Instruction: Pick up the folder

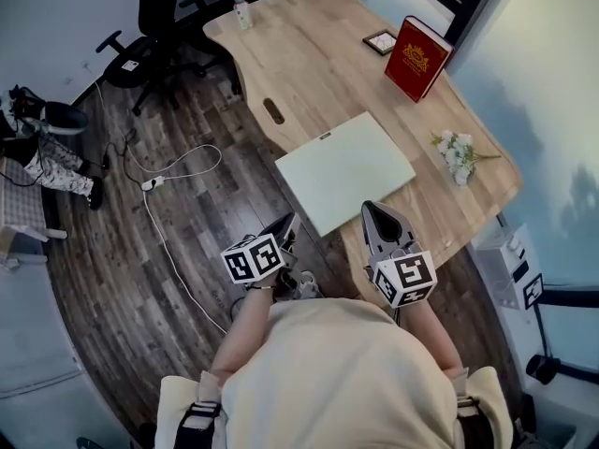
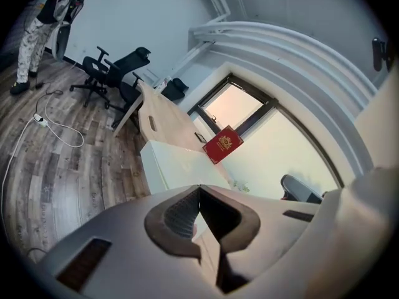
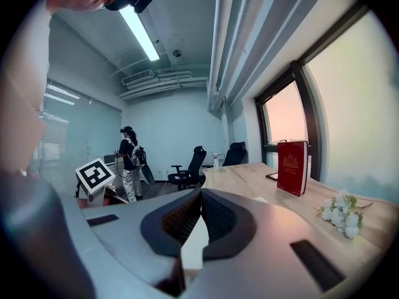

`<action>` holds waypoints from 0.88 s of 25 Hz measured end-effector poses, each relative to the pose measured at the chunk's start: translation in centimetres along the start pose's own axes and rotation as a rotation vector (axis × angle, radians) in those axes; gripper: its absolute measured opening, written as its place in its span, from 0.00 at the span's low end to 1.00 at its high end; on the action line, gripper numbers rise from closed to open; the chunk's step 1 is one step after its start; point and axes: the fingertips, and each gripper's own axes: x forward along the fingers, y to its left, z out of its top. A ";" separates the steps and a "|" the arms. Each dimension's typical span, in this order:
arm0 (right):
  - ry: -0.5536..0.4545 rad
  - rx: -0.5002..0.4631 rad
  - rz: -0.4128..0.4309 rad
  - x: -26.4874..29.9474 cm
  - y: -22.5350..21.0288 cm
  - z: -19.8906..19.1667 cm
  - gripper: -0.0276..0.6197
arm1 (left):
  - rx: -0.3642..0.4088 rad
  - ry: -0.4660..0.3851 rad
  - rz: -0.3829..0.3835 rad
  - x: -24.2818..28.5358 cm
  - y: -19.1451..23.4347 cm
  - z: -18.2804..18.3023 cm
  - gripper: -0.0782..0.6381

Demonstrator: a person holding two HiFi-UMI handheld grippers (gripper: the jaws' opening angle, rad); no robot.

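A pale green folder (image 1: pixel 344 171) lies flat on the wooden desk (image 1: pixel 309 54), its near corner jutting over the desk's front edge. My left gripper (image 1: pixel 285 224) hangs just off that edge, left of the folder's near corner, jaws shut and empty. My right gripper (image 1: pixel 372 210) sits over the folder's near right edge, also shut with nothing held. In the left gripper view the folder (image 2: pixel 168 161) lies ahead of the closed left gripper (image 2: pixel 199 189). In the right gripper view the right gripper (image 3: pixel 201 192) points level along the desk.
A red book (image 1: pixel 417 57) stands at the desk's far side beside a small dark frame (image 1: pixel 380 41). White flowers (image 1: pixel 457 152) lie right of the folder. A bottle (image 1: pixel 241 9) stands at the far corner. Office chairs (image 1: pixel 154 26), a floor cable (image 1: pixel 164 181) and a person (image 3: pixel 129 161) are to the left.
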 end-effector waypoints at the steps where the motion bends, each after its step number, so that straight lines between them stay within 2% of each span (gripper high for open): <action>1: 0.001 0.003 -0.014 0.0 -0.1 -0.1 0.07 | -0.009 0.014 -0.015 0.3 0.3 0.0 0.14; 4: 0.007 0.010 -0.054 0.2 -0.3 -0.5 0.07 | -0.047 0.055 -0.057 1.1 1.1 -0.1 0.14; 7: 0.014 0.018 -0.089 0.3 -0.4 -0.8 0.07 | -0.122 0.088 -0.117 1.9 1.8 -0.3 0.15; 8: 0.016 0.020 -0.100 0.4 -0.4 -0.9 0.07 | -0.153 0.097 -0.145 2.1 1.9 -0.4 0.20; 10: 0.020 0.024 -0.118 0.6 -0.4 -1.1 0.07 | -0.220 0.115 -0.203 2.6 2.2 -0.4 0.36; 13: 0.027 0.027 -0.139 0.7 -0.5 -1.3 0.07 | -0.301 0.138 -0.270 3.2 2.7 -0.5 0.51; 16: 0.033 0.032 -0.157 0.6 -0.6 -1.5 0.07 | -0.332 0.164 -0.282 4.0 3.5 -0.9 0.60; 22: 0.057 0.032 -0.163 0.6 -0.4 -2.0 0.07 | -0.406 0.184 -0.281 5.6 5.6 -2.2 0.66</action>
